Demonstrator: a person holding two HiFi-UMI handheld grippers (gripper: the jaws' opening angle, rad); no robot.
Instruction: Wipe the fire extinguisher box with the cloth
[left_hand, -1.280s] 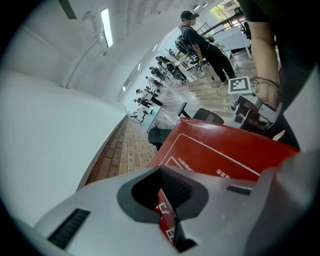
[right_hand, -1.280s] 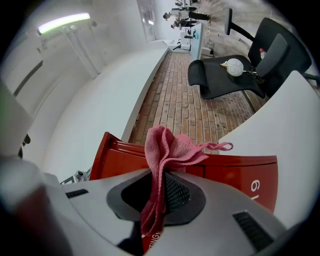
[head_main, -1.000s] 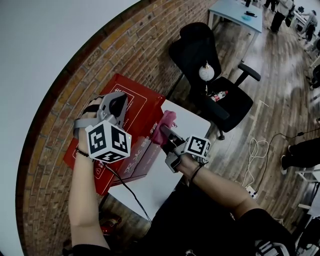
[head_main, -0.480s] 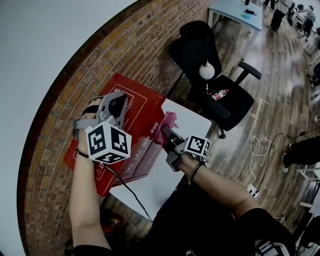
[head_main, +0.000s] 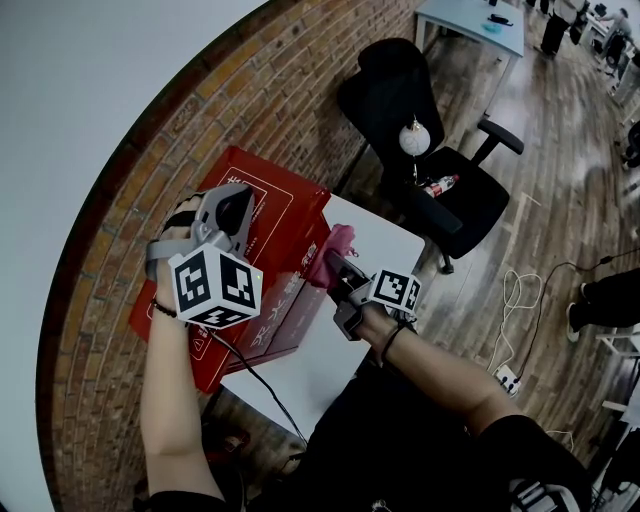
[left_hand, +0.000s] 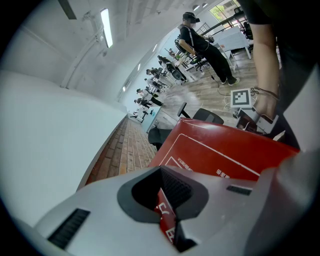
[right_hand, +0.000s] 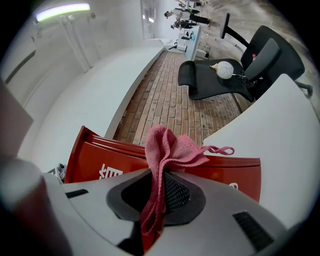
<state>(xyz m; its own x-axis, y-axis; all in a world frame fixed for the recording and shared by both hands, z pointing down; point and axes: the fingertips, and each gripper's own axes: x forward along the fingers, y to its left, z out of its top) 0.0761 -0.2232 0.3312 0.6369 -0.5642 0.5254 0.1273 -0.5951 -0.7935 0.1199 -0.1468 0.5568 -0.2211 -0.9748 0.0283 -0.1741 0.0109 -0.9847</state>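
The red fire extinguisher box (head_main: 262, 262) lies on a white table (head_main: 300, 372) against the brick wall. My left gripper (head_main: 234, 216) is over the box's upper part. In the left gripper view my left gripper (left_hand: 167, 201) is shut on a thin red edge of the box (left_hand: 220, 150). My right gripper (head_main: 332, 268) is shut on a pink cloth (head_main: 336, 246), which rests against the box's right edge. In the right gripper view the cloth (right_hand: 170, 147) bunches out of my right gripper (right_hand: 157, 192) in front of the box (right_hand: 100, 160).
A black office chair (head_main: 420, 150) stands beyond the table, with a white ball (head_main: 413, 143) and a small bottle (head_main: 438, 187) on it. A black cable (head_main: 255, 378) runs across the table. A white cord and power strip (head_main: 505, 378) lie on the wooden floor. People stand far off.
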